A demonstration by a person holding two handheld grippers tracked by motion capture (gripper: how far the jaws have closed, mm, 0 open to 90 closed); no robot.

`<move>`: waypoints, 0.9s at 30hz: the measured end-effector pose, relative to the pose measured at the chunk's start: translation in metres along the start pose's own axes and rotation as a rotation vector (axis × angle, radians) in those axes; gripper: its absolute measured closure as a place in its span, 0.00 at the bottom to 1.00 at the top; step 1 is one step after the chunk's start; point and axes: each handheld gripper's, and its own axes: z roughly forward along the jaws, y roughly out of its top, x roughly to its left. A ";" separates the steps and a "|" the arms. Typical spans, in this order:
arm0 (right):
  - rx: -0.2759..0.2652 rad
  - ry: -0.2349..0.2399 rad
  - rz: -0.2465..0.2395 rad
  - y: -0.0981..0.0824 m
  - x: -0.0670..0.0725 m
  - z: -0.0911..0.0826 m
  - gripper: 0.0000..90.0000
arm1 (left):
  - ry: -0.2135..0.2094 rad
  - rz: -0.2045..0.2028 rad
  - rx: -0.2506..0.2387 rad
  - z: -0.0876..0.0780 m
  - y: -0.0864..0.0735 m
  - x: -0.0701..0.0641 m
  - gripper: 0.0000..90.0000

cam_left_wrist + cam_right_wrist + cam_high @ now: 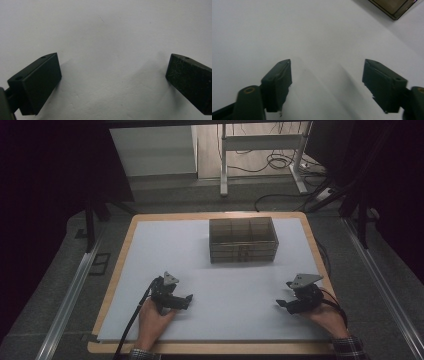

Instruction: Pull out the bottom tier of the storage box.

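Near the desk's front edge, seen from above: left gripper [186,299] toward the front-left corner, right gripper [281,304] toward the front-right, each in a hand, resting on a smooth white sheet [225,285] over a wooden desk [116,260]. From the gripper views, and not from above: blocky matte black jaws spread wide on both, gripping nothing. Farther back, near the rear edge: a translucent brownish compartmented box [243,240], well apart from both; its corner [394,7] at upper right in the right gripper view.
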 end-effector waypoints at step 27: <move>0.058 -0.198 -0.275 0.029 0.015 0.014 0.40 | 0.000 -0.001 0.000 0.000 0.000 0.000 0.00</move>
